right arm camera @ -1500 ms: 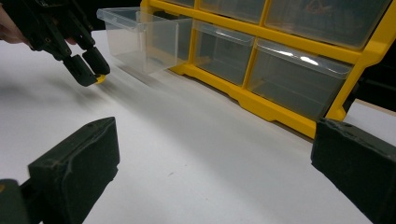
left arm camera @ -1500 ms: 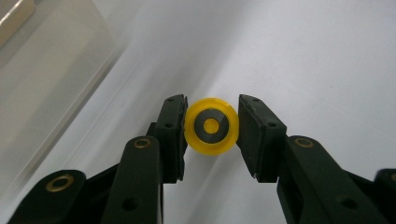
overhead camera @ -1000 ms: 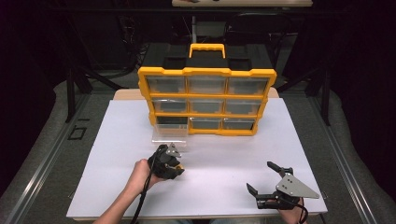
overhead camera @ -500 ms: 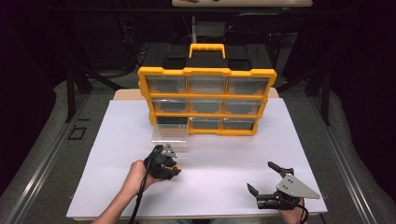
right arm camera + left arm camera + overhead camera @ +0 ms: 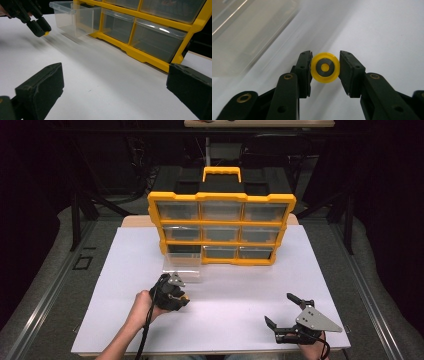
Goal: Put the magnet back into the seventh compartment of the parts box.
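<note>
Yellow ring (image 5: pixel 325 67) sits pinched in left hand-held gripper (image 5: pixel 178 296), now nearer the pulled-out clear drawer (image 5: pixel 182 266) at frame centre; drop-in looks imminent. Right hand-held gripper (image 5: pixel 286 317) agape, lower right.

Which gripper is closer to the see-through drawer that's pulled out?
Left. The left gripper is just in front of the clear drawer; the right gripper sits far off near the table's front edge.

White table (image 5: pixel 125 270), yellow drawer organizer (image 5: pixel 220 227) standing on it, clear drawer (image 5: pixel 182 266) pulled out
</note>
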### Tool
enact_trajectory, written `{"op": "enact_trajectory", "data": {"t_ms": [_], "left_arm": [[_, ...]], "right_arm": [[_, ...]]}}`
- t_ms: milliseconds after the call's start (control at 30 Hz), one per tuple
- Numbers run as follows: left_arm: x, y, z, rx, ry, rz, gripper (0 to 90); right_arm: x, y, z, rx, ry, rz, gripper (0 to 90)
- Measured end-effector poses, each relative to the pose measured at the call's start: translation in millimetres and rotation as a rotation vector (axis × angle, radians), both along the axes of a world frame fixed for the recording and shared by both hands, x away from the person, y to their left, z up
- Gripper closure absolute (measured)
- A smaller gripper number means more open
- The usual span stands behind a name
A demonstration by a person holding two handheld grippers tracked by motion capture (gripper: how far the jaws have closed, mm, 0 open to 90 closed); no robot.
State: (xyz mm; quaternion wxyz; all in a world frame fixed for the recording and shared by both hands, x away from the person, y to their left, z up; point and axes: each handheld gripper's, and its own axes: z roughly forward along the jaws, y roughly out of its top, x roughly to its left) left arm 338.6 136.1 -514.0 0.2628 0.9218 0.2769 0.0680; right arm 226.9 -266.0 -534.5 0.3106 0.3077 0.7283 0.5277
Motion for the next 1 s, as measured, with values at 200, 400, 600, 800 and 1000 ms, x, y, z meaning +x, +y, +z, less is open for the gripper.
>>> {"op": "enact_trajectory", "data": {"t_ms": [200,400,600,800,1000], "left_arm": [[2.9,5.3,0.4,0.002,0.0,0.014,63.2],[5.2,12.8,3.5,0.001,-0.006,0.032,63.2],[7.3,18.8,5.3,0.004,-0.002,0.046,63.3],[9.3,24.5,6.5,0.011,0.001,0.061,63.3],[11.1,31.4,9.1,0.014,0.002,0.072,63.2]], "right_arm": [[0.1,0.0,0.1,0.0,0.0,-0.002,0.7],[0.1,0.2,0.2,-0.001,0.0,-0.002,0.7],[0.1,0.2,0.3,0.0,-0.002,-0.002,0.7],[0.1,0.0,0.5,0.0,-0.003,-0.002,0.7],[0.1,0.4,0.6,0.002,-0.003,-0.003,0.7]]}}
